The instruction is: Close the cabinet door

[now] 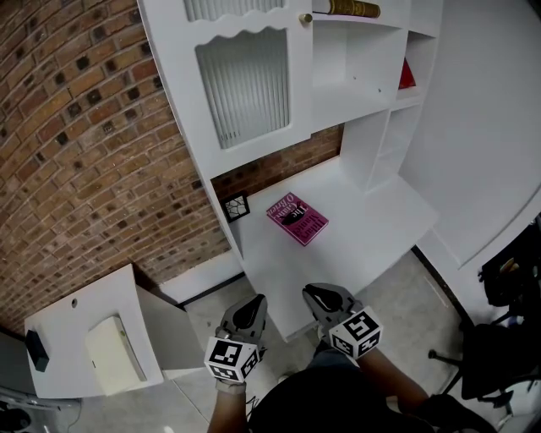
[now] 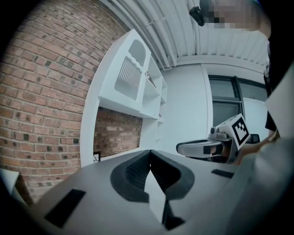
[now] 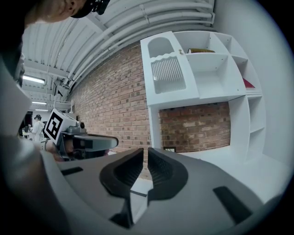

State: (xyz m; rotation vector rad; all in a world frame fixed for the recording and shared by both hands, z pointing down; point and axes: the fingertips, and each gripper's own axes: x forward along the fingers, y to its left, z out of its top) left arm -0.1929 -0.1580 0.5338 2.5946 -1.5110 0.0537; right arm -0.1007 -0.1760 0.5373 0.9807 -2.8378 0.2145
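The white cabinet door [image 1: 245,76] with a ribbed glass panel and a small brass knob [image 1: 305,18] covers the upper left compartment of the white shelf unit. In the right gripper view the door [image 3: 169,73] looks flush with the unit's front. Both grippers hang low in front of the desk, well below and apart from the door. My left gripper [image 1: 252,304] [image 2: 149,152] has its jaws pressed together with nothing in them. My right gripper [image 1: 319,296] [image 3: 145,150] is shut too, only a thin slit between its pads, holding nothing.
A magenta book [image 1: 297,218] lies on the white desk top [image 1: 363,237]. A wall socket [image 1: 236,206] sits at the desk's back. Open shelves hold a brown book [image 1: 351,8] and a red one [image 1: 407,76]. A low white cabinet [image 1: 84,338] stands left, black chair parts [image 1: 507,338] right.
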